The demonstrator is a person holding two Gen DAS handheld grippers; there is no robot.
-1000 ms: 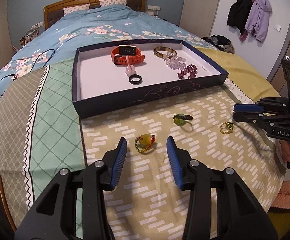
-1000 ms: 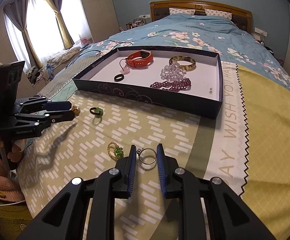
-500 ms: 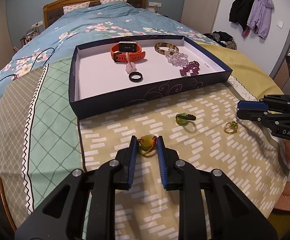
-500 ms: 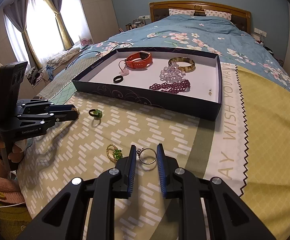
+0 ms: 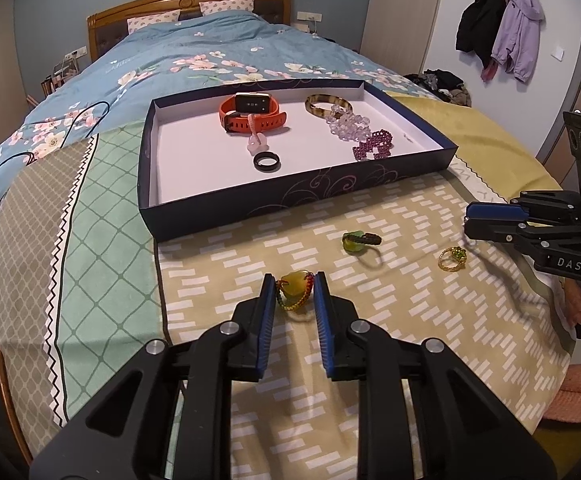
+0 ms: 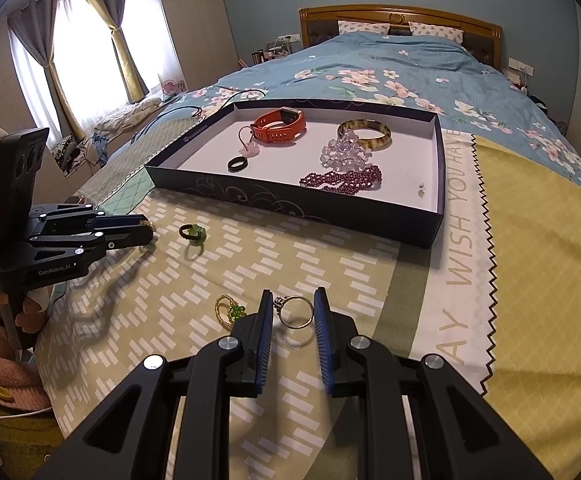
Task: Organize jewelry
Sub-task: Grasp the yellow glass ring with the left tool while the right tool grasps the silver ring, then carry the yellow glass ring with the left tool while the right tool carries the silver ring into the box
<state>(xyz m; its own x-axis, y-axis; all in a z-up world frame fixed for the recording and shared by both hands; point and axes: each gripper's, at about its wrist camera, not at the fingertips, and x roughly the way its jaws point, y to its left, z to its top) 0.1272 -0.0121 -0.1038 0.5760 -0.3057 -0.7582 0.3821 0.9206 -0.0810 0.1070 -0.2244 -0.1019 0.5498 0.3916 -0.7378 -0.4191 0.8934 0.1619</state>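
The yellow-green stone ring with a braided band [image 5: 293,290] sits clamped between the left gripper [image 5: 293,285] jaws, at their tips. The silver ring [image 6: 295,311] stands pinched between the right gripper [image 6: 293,300] jaws. Beyond both jaw pairs lies the dark tray [image 5: 290,196]; a green-beaded ring [image 6: 229,312] rests just left of the right jaws.

Each view is taken from a wrist camera set just behind its own fingers, angled down over the bed toward the headboard [image 5: 188,4] and held close above the bedspread. The tray [image 5: 290,196] is shared by both views. The right gripper [image 5: 468,220] is seen at the left view's right edge, the left gripper [image 6: 148,230] at the right view's left edge.
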